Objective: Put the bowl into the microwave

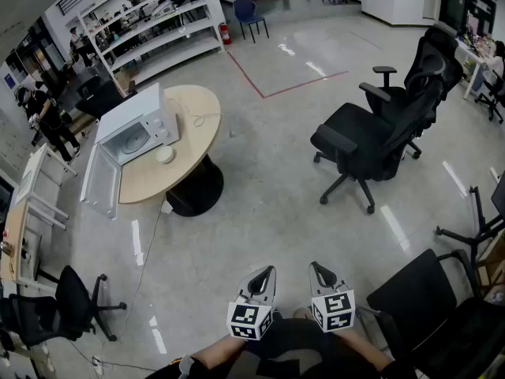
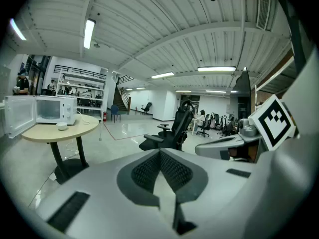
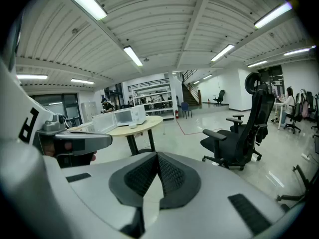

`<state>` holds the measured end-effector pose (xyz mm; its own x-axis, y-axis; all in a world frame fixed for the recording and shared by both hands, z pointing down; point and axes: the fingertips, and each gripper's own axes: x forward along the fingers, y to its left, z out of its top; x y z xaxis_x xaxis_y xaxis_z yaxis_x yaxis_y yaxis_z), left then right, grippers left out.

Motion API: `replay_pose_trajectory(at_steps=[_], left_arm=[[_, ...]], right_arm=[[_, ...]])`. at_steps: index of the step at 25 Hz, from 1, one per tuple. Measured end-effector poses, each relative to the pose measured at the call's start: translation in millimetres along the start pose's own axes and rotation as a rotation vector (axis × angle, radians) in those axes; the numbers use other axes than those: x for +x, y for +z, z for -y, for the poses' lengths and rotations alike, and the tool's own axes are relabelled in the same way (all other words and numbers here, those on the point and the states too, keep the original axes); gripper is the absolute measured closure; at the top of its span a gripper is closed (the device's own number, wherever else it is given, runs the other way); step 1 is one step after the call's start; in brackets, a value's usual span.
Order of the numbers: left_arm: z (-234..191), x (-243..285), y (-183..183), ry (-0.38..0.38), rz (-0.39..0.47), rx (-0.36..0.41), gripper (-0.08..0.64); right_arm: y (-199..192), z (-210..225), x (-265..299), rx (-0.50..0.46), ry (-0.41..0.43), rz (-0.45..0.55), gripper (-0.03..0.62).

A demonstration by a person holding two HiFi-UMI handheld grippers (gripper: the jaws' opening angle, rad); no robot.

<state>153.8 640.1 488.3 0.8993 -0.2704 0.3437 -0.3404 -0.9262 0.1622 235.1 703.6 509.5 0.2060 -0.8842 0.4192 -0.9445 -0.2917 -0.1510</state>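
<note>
Left tool (image 1: 267, 273) and right tool (image 1: 317, 268) pressed together, empty — bowl (image 1: 165, 155) on table (image 1: 199, 107) beside open microwave (image 1: 138, 129).

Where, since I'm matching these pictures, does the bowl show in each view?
Head view: bowl upper left, on the round table before the open microwave.
Left gripper view: bowl at far left, mid-height.
Right gripper view: bowl small, left of centre.
Shared landmark: the white microwave beside it.
</note>
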Motion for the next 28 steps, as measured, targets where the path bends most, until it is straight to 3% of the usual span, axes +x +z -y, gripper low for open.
replay_pose_trajectory(at_steps=[18,28], left_arm=[[-113,-5,64,0.042,0.061,-0.015,0.514],[-149,-11,65,0.017,0.088,-0.052,0.514]], right_arm=[[77,-73,81,-0.066,0.045,0.02,0.577],[106,-98,112,-0.142,0.019,0.03,0.577]])
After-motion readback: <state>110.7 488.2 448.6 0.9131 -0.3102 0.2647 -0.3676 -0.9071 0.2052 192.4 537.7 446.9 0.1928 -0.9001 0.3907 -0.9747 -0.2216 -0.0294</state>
